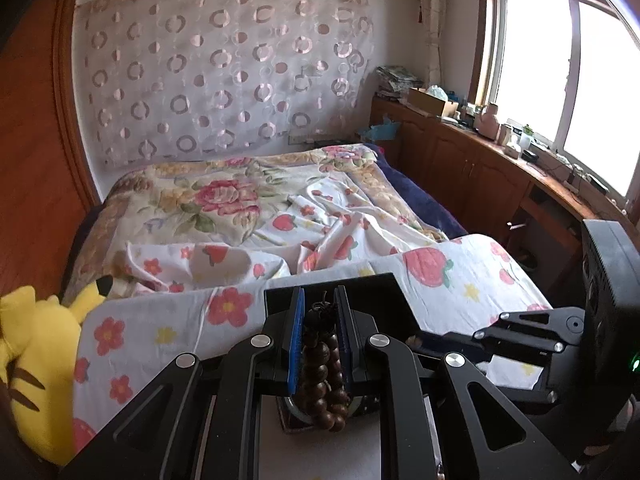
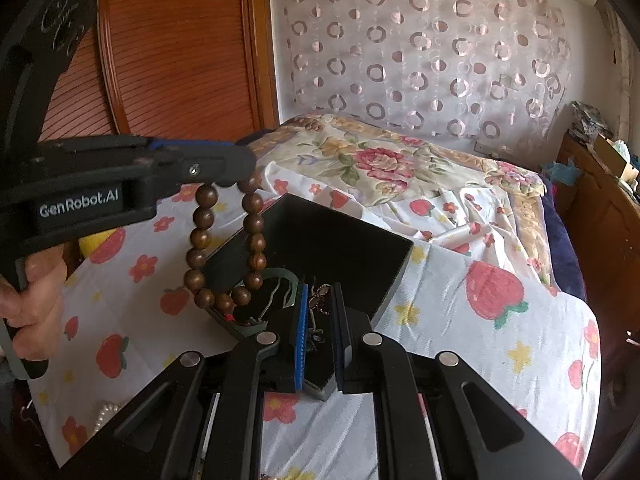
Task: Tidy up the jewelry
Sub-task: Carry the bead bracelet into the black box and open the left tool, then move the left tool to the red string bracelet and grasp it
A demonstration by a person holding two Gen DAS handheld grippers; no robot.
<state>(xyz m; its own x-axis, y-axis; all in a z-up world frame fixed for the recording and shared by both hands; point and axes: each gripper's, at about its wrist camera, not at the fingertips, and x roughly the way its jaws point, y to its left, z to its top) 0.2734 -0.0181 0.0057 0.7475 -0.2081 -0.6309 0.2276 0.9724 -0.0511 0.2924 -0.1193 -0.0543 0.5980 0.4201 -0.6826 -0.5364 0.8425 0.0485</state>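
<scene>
Over the bed [image 1: 460,280], with its strawberry-and-flower sheet, I am holding both tools above an open black jewelry box [image 2: 320,248]. My left hand-held gripper [image 1: 319,304] is pinching a brown wooden bead bracelet [image 1: 322,376], its blue-lined jaws standing only a narrow way apart with the beads and their dark knot caught between them. From the right wrist view that same left hand-held gripper [image 2: 244,172] is reaching in from the left side, and the bracelet [image 2: 224,248] is hanging from its tip as a loop, dangling over the near left edge of the box; I cannot tell whether its lowest beads are touching the box rim. A hand [image 2: 32,300] is wrapping around the handle of that tool.

My right hand-held gripper [image 2: 320,300] is also nearly closed, and it is clamping a small metallic piece of jewelry [image 2: 320,296] with a fine chain trailing down between the jaws; it is too small for me to say exactly what it is. Inside the box, a greenish ring-shaped piece [image 2: 286,280] is lying just beside the hanging beads. A string of white pearls [image 2: 105,414] is resting on the sheet at the lower left, well apart from the box. A yellow plush toy [image 1: 36,360] is sitting at the left edge of the bed.
</scene>
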